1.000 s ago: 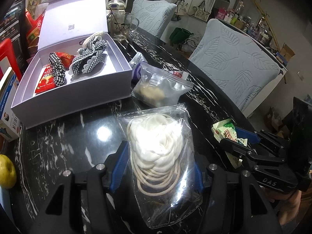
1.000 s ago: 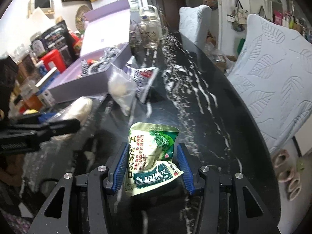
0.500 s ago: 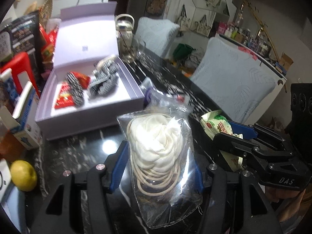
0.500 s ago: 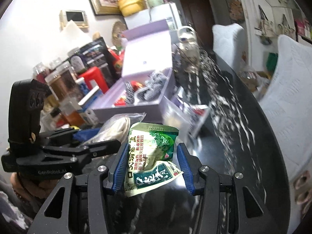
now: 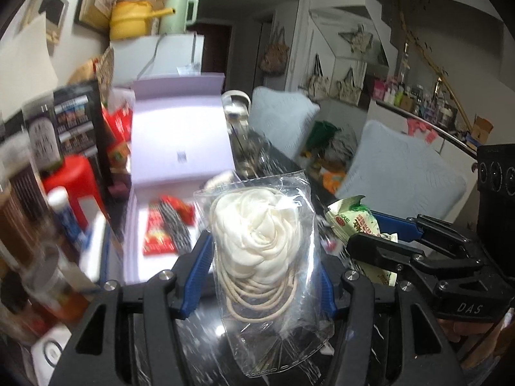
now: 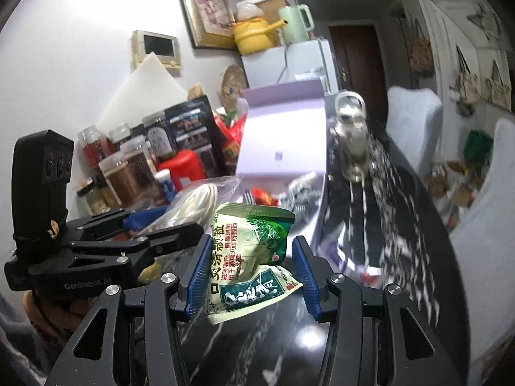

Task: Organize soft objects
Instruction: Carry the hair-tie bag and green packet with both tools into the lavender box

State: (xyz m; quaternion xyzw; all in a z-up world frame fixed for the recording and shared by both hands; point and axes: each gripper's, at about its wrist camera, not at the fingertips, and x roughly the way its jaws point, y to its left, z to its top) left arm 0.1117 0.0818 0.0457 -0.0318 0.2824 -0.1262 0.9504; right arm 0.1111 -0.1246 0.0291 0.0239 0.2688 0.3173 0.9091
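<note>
At lower centre of the left wrist view, the left gripper (image 5: 260, 276) is closed on a clear bag of cream hair ties (image 5: 262, 254), held above the desk, long axis upright, sealed top upward. It looks light, floppy and slippery; the bulging middle seems the surest hold. Right of it, the right gripper (image 6: 251, 276) clamps a green sachet (image 6: 249, 254), upright, crumpled and thin. The open lilac box (image 5: 180, 148) sits upper left.
</note>
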